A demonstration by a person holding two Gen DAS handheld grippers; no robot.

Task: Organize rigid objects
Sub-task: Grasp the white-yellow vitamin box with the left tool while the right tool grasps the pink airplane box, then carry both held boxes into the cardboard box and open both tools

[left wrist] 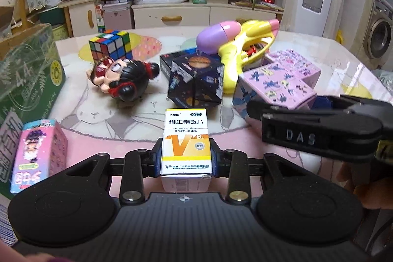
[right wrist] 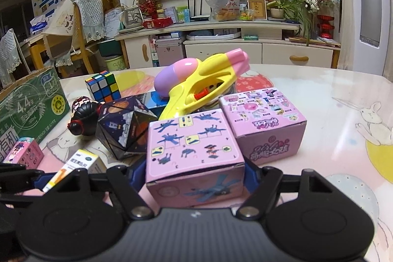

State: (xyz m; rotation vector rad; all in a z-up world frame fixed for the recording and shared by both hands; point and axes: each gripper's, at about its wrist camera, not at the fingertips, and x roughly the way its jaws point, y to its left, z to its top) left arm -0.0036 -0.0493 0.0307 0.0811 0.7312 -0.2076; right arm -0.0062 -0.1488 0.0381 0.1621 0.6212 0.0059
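Both claws are clamping boxes at the near edge of the bench

The vitamin box (left wrist: pixel 186 139) is sitting pinched in the left claw (left wrist: pixel 186 154), near centre; the pink box (right wrist: pixel 194 154) is being squeezed by the right claw (right wrist: pixel 195 178), just right of it. Beyond, the star-print cube (left wrist: pixel 196 80), water gun (left wrist: pixel 243 50) and Rubik's cube (left wrist: pixel 110 46) are waiting, likely for the green carton (left wrist: pixel 27 70) at left.
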